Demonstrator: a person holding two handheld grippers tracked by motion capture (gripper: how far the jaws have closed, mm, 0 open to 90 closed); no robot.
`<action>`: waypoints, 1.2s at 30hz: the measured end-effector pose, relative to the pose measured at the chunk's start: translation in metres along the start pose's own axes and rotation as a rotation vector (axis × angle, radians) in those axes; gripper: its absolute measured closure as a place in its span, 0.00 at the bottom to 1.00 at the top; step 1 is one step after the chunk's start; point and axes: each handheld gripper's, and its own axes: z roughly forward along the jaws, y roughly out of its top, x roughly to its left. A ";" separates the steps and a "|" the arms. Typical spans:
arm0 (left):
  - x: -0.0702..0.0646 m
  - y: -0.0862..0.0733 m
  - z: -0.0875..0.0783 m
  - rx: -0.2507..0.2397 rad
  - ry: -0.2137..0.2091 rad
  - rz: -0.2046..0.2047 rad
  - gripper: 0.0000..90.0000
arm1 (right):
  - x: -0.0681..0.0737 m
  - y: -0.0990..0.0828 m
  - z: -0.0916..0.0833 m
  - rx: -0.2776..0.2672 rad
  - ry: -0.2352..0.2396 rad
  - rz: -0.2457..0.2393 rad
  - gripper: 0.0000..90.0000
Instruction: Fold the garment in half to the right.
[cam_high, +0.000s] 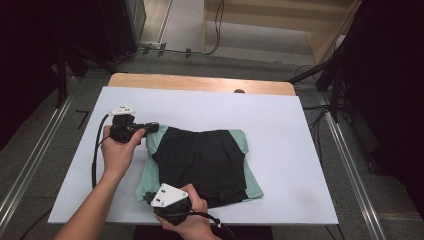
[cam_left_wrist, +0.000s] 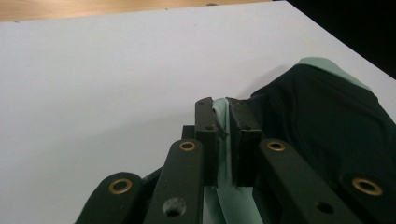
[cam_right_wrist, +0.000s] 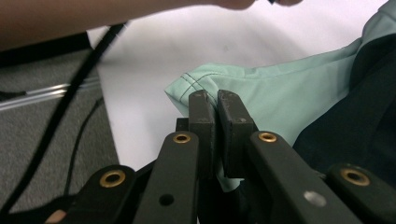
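A folded garment (cam_high: 200, 160), black in the middle with mint-green edges, lies on the white sheet (cam_high: 280, 125) near the table's front. My left gripper (cam_high: 152, 128) is at the garment's far left corner. In the left gripper view that gripper (cam_left_wrist: 219, 105) is shut on a thin fold of mint fabric (cam_left_wrist: 224, 154), with the black part of the garment (cam_left_wrist: 322, 121) to its right. My right gripper (cam_high: 149, 196) is at the near left corner. In the right gripper view it (cam_right_wrist: 215, 100) is shut on the stitched mint hem (cam_right_wrist: 275, 93).
The white sheet covers a wooden table whose far edge (cam_high: 200, 82) shows bare. Metal rails (cam_high: 350, 165) run along both sides on the floor. Cables (cam_high: 215, 30) and dark stands are beyond the table. The sheet's right half (cam_high: 295, 165) is bare.
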 end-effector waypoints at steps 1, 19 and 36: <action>0.000 0.001 -0.004 0.001 0.012 0.006 0.93 | 0.001 0.002 -0.001 -0.013 0.002 -0.005 0.93; -0.035 0.029 0.005 0.016 0.025 0.075 0.93 | -0.021 -0.009 -0.064 -0.205 -0.074 0.090 0.93; -0.081 0.054 0.050 -0.009 -0.088 0.129 0.93 | -0.050 -0.043 -0.124 -0.258 -0.184 0.182 0.93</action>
